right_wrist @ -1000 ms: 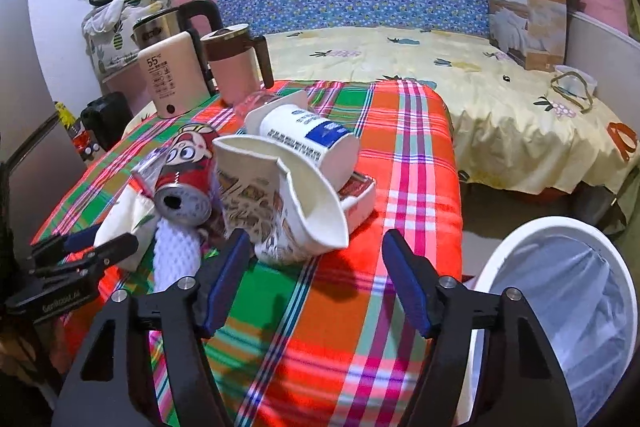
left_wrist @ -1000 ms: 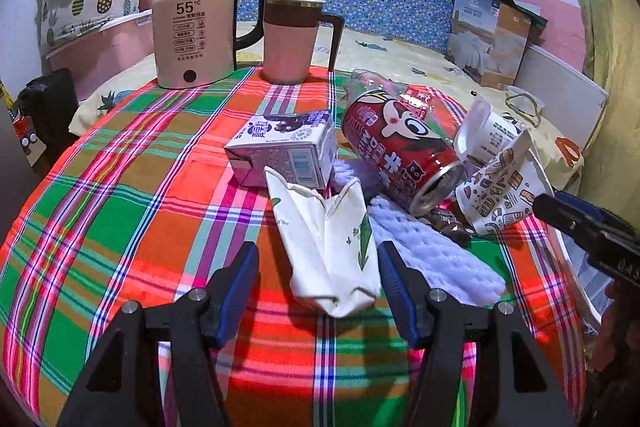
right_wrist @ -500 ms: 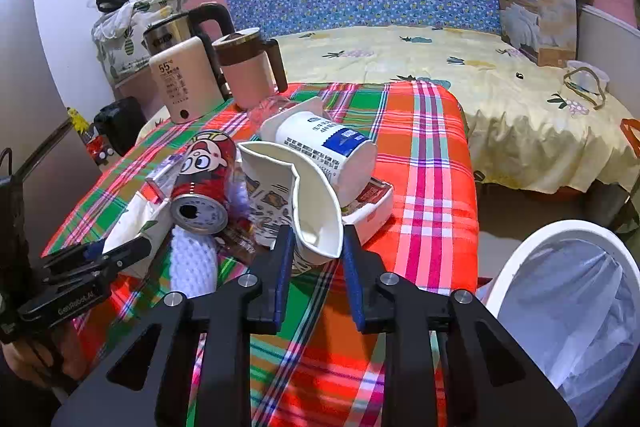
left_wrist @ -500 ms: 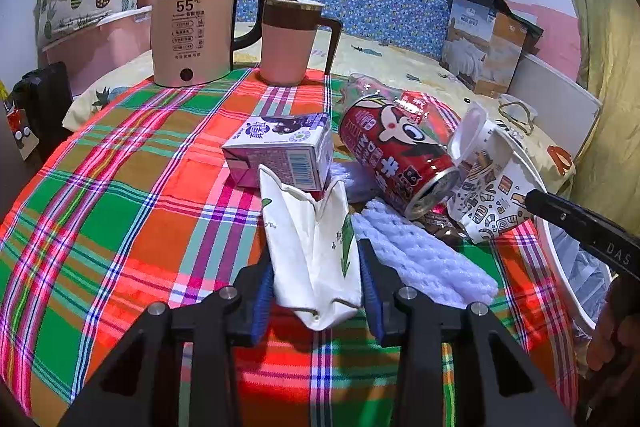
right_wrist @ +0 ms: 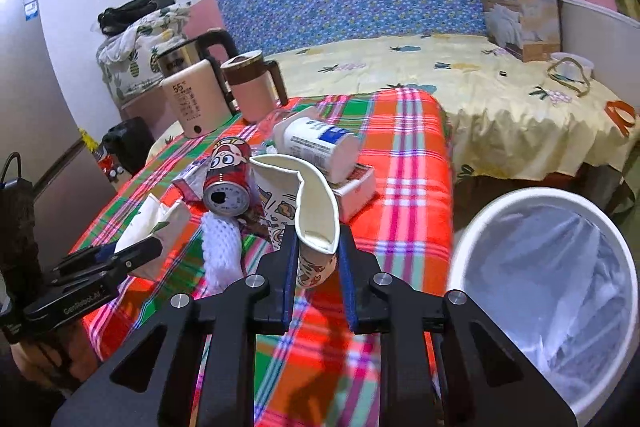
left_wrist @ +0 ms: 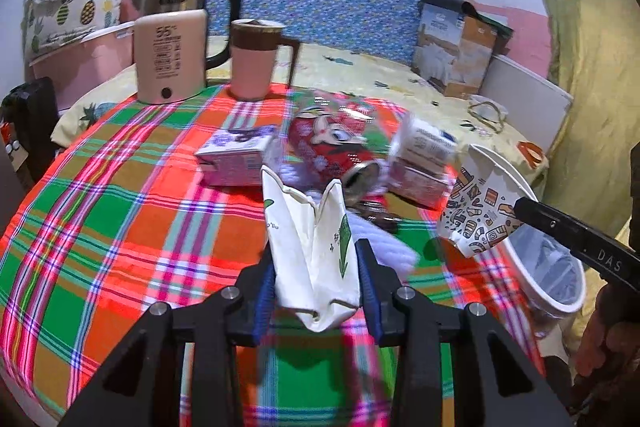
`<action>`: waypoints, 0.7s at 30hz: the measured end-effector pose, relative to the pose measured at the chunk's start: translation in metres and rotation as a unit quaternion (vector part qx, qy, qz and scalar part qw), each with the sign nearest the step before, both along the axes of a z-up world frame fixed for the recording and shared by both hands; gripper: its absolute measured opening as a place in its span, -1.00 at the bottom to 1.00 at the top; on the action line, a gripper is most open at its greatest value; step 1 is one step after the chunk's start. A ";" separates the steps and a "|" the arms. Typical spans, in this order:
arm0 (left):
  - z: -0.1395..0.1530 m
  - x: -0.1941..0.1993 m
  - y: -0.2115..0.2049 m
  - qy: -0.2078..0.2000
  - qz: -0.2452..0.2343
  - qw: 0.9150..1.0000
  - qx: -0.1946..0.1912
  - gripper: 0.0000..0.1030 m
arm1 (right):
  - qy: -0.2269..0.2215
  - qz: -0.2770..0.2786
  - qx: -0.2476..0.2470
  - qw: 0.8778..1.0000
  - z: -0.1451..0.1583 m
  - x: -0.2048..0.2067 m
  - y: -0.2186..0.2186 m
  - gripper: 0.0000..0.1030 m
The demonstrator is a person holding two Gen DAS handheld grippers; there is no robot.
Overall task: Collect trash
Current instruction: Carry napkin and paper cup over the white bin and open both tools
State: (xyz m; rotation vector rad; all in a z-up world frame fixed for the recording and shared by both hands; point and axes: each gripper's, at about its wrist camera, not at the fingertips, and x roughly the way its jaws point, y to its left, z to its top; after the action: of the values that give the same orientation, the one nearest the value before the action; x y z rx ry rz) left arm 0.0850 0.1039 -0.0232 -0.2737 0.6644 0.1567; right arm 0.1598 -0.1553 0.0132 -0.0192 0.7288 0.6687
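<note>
Flattened carton (left_wrist: pixel 312 255) clamped between left jaws; patterned cup (right_wrist: pixel 308 227) between right.

We see a table (left_wrist: pixel 120 211) under a plaid cloth of red, green and orange, filling the lower and middle part of both views. At its far edge, upper left of the left view, stand a beige kettle (left_wrist: pixel 170 57) and just beside it a pink mug (left_wrist: pixel 256 65) with a brown handle. Near the middle lie a purple carton (left_wrist: pixel 234 161), a red can (left_wrist: pixel 334 147) on its side, a white mesh sleeve (right_wrist: pixel 220 247), a white tub (right_wrist: pixel 318 145) on its side and a flat box (right_wrist: pixel 356 187) under it. Beyond the table we see a bed (right_wrist: pixel 480 95) with a yellow sheet.
</note>
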 end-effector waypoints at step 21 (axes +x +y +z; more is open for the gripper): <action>0.017 0.070 -0.162 -0.005 -0.216 0.976 -0.005 -0.25 | 0.009 -0.164 0.007 0.986 -0.011 0.000 -0.118 -0.59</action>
State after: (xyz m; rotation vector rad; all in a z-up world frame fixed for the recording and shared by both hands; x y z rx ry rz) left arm 0.1548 -0.0577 -0.0060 -0.1348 0.7007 -0.2651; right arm 0.1603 -0.2732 0.0022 0.1177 0.7240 0.3586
